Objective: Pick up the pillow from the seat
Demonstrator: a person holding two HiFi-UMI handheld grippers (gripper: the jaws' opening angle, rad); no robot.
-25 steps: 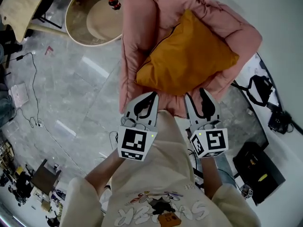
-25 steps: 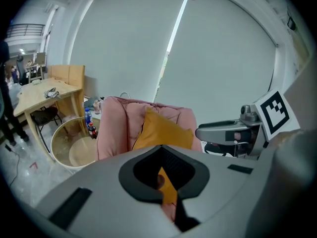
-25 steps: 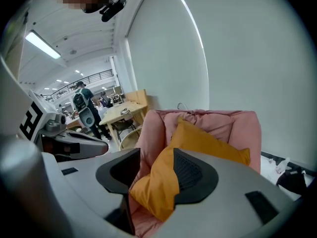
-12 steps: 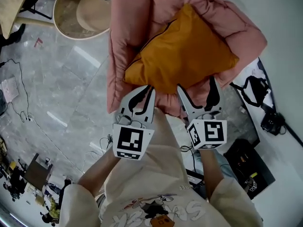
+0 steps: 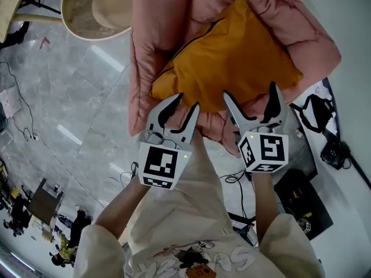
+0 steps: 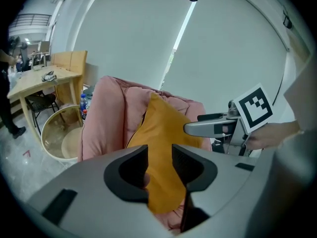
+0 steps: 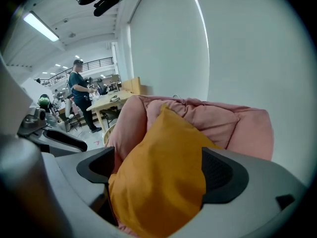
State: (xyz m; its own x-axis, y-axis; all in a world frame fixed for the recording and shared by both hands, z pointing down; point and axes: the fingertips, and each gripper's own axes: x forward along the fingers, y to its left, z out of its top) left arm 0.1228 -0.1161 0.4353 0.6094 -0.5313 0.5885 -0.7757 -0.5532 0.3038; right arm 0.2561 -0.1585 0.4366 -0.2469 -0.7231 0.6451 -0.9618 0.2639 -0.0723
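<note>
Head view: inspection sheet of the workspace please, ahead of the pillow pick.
Surface: pink padded seat on a grey stone floor.
Job's things: orange pillow lying in the seat, not lifted.
Clutter: round wooden tub beside the seat; black bag and black case on the floor.
Grippers: left gripper jaws opening, at the pillow's near edge; right gripper jaws opening wide, pillow corner between them, not clamped.
Cables: black cable on the floor, away from the seat.
Surroundings: white wall; desk; a person standing far off.

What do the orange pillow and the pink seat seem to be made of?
Pillow: likely woven cloth over soft filling, matte; it creases and bulges.
Seat: apparently padded fabric, matte pink; puffy folds and stitched seams.
</note>
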